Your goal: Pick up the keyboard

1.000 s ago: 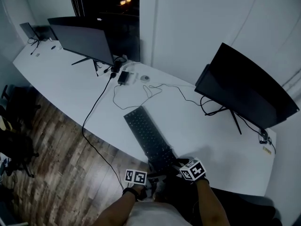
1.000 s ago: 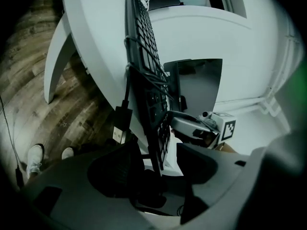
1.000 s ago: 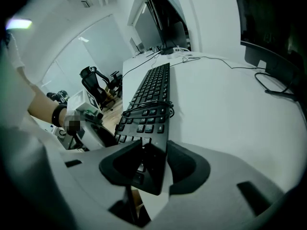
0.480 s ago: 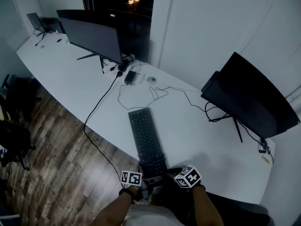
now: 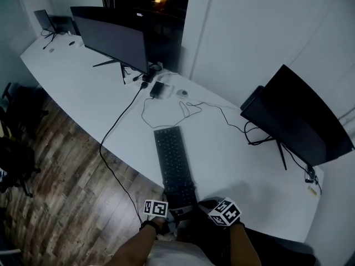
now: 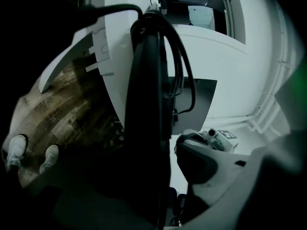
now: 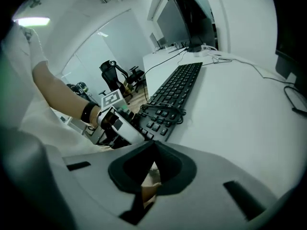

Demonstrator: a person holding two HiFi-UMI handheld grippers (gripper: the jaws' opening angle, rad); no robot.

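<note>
Right gripper [image 7: 153,150]: nearest of all, just off the near right corner of the keyboard [image 5: 175,162]; pads pressed together in a tight V, nothing caught between them, only a sliver of hand showing past the seam.
Left gripper [image 5: 166,210]: rolled on its side at the keyboard's near left end. Claw is apart, and in the left gripper view the keyboard's end stands edge-on in the gap. The one pad [image 6: 199,164] that shows sits clear of it, with white between them. The other jaw is lost in the dark.
Keyboard: long and black, flat on the white desk [image 5: 83,87]. Near end is right at the front edge between the two grippers, far end points away toward the wall.
Coiled cable [image 7: 163,111]: bunched in a loop on top of the keys near the near end.
Black lead [image 5: 123,112]: runs off the desk's front edge down to the wooden floor [image 5: 66,193].
Adapter [image 5: 157,89]: small dark block on the desk beyond the keyboard's far end, thin wires looping beside it.
Right monitor [image 5: 297,118]: dark screen on its stand, well to the right of the keyboard.
Far monitor [image 5: 113,37]: dark, at the back left of the desk.
Office chair [image 7: 112,75]: on the floor past the desk's left side, seen from the right gripper view.
</note>
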